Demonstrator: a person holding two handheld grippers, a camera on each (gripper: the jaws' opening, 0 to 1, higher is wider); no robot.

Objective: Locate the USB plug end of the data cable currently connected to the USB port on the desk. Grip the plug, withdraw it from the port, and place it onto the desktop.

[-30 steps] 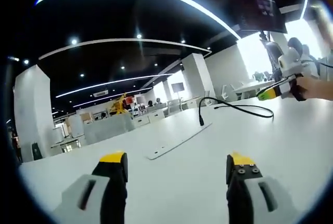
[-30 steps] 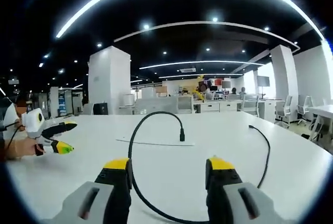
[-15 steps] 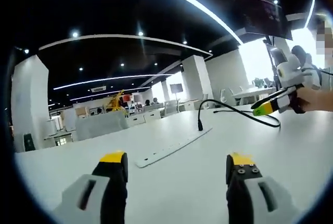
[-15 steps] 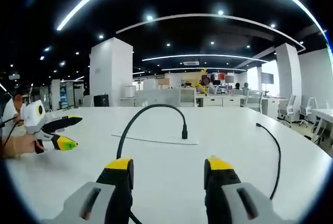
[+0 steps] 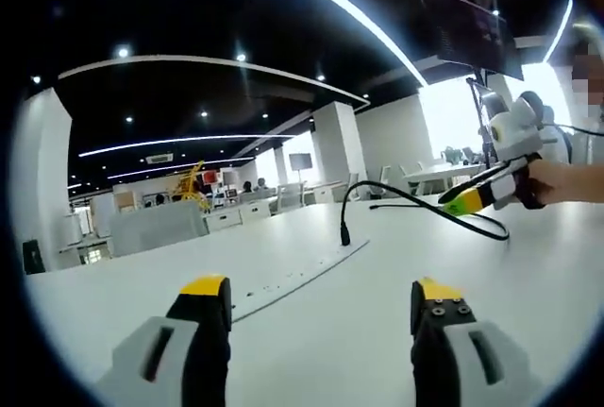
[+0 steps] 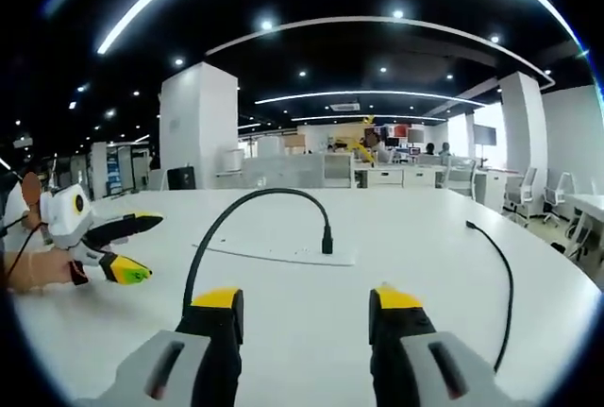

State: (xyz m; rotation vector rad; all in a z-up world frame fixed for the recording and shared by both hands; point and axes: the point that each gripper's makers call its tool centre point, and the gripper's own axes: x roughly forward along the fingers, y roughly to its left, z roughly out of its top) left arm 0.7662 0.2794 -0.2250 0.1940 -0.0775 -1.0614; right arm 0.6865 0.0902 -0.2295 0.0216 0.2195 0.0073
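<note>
A black data cable (image 6: 247,206) arches up from the white desk and comes down with its USB plug (image 6: 327,241) standing in a flat white port strip (image 6: 283,253). The left gripper view has the same plug (image 5: 345,233) upright in the strip (image 5: 293,280), with the cable (image 5: 425,209) looping off to the right. My right gripper (image 6: 304,305) is open, low over the desk, short of the plug. My left gripper (image 5: 321,296) is open with nothing between its fingers. Each gripper appears in the other's view: the left one (image 6: 118,246) held by a hand, the right one (image 5: 491,185) too.
The white desk (image 6: 425,265) stretches wide around the strip. The cable's free end (image 6: 469,226) lies at the right. A dark monitor (image 5: 467,34) on a stand rises behind the right gripper. Office desks, chairs and white pillars stand far behind.
Both views have dipped lower and closer to the desk. In the right gripper view the plug and strip sit slightly nearer; the cable and plug stay in the port.
</note>
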